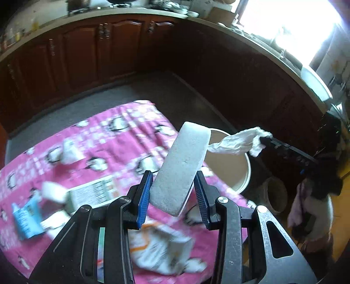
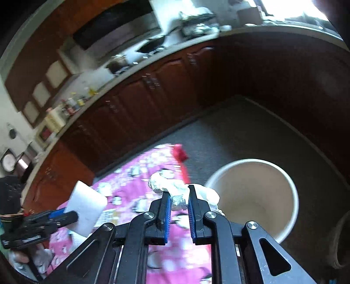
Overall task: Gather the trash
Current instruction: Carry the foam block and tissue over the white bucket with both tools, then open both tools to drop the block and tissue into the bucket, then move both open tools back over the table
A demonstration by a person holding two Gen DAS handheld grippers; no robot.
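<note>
My left gripper [image 1: 172, 184] is shut on a white foam block [image 1: 181, 168], held above the pink penguin cloth [image 1: 122, 135]. The block also shows in the right wrist view [image 2: 86, 207]. My right gripper [image 2: 179, 197] is shut on a crumpled white wrapper [image 2: 172, 189], held left of the beige bucket [image 2: 251, 192]. From the left wrist view the wrapper [image 1: 238, 142] hangs over the bucket's rim [image 1: 248, 172]. More trash lies on the cloth: a blue packet [image 1: 27, 215], a printed box [image 1: 94, 193], a white and orange bag [image 1: 161, 249], and crumpled paper [image 1: 70, 153].
Dark wood cabinets [image 1: 87, 54] under a cluttered counter [image 1: 131, 11] ring the grey floor [image 1: 166, 91]. A second brown pot [image 1: 275, 194] stands on the floor right of the bucket. A red cloth corner [image 2: 180, 154] sits at the table's far edge.
</note>
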